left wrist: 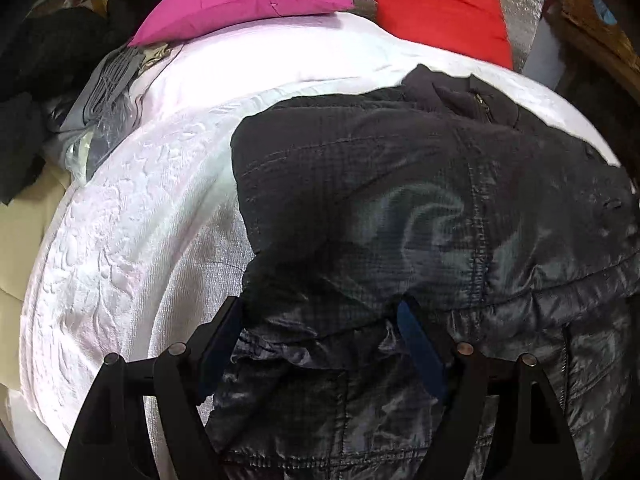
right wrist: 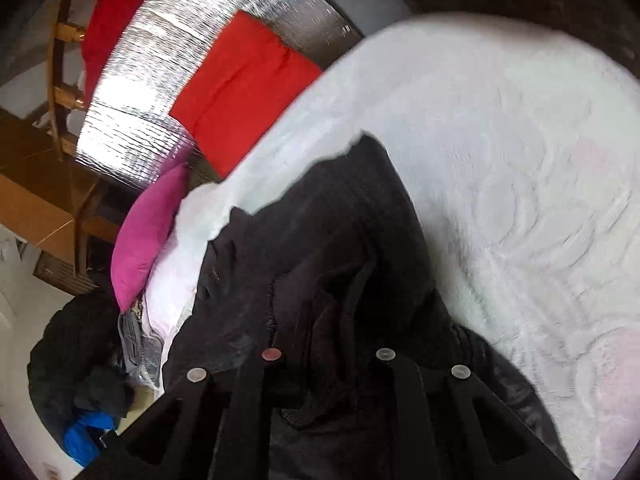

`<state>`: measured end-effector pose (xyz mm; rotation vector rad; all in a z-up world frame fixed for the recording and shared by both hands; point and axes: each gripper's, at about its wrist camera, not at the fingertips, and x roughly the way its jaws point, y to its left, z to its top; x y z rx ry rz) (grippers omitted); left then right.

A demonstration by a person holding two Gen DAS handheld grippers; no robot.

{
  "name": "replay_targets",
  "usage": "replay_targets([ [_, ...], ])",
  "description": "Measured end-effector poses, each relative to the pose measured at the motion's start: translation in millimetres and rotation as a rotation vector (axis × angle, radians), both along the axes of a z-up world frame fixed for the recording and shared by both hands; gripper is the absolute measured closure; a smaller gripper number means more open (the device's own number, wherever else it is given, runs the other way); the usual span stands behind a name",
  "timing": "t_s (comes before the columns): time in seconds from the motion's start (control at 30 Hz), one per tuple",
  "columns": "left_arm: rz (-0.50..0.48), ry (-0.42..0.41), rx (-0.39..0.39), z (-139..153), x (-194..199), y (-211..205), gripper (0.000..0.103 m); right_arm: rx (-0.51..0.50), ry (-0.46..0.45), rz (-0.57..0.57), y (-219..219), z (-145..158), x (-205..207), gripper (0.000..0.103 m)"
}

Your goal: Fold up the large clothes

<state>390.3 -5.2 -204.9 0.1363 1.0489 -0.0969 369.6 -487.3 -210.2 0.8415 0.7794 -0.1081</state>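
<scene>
Surface: bed covered by a white embossed bedspread (left wrist: 120, 216), raised floral pattern visible, some wrinkling toward the head end.

Task item: dark quilted jacket (left wrist: 400, 200) lying on the bedspread, spread over its middle and near edge; shiny grid-stitched fabric, collar and zip at the far end of the jacket. Same jacket (right wrist: 320, 240) bunched and partly lifted in the right wrist view.

Beyond the jacket, at the head of the bed: pink pillow (left wrist: 240, 0) resting on the bedspread, red pillow (left wrist: 436, 8) beside it, both against a silver foil-faced panel (right wrist: 168, 60). Left of the jacket, off the bedspread edge: grey folded garment (left wrist: 108, 80) and a heap of dark clothes (left wrist: 40, 60). Blue item (right wrist: 86, 436) low beside the dark heap, identity unclear. Cardboard box (right wrist: 36, 212) and wooden chair frame (right wrist: 60, 60) behind the foil panel.

Left gripper (left wrist: 320, 312): fingers spread wide, blue pads either side of a raised jacket fold, not pinching it.

Right gripper (right wrist: 328, 364): fingertips buried in bunched jacket fabric; closure cannot be told.

Writing, brands, labels: none legible in either view.
</scene>
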Motion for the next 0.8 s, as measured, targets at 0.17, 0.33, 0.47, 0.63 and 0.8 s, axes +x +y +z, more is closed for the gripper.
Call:
replay_targets([
  [0.17, -0.002, -0.020, -0.011, 3.9, -4.8, 6.2, 0.024, -0.273, -0.160, -0.023, 26.3, 52.7, -22.0, 0.005],
  [0.33, -0.004, -0.038, 0.020, 1.9, -9.1, -0.9, 0.024, -0.482, -0.212, 0.100, 74.9, 67.8, -21.8, 0.010],
  [0.47, -0.012, -0.048, 0.038, -0.2, -8.0, -2.4, 0.024, -0.557, -0.066, 0.226, 106.4, 36.3, 5.1, 0.031],
  [0.63, -0.024, -0.057, 0.056, -2.3, -7.3, -6.8, 0.024, -0.546, 0.146, 0.260, 92.3, -13.4, 28.7, 0.034],
  [0.8, -0.032, -0.071, 0.089, -6.0, -5.9, -12.7, 0.024, -0.527, 0.070, 0.240, 92.4, 10.4, 14.0, 0.034],
])
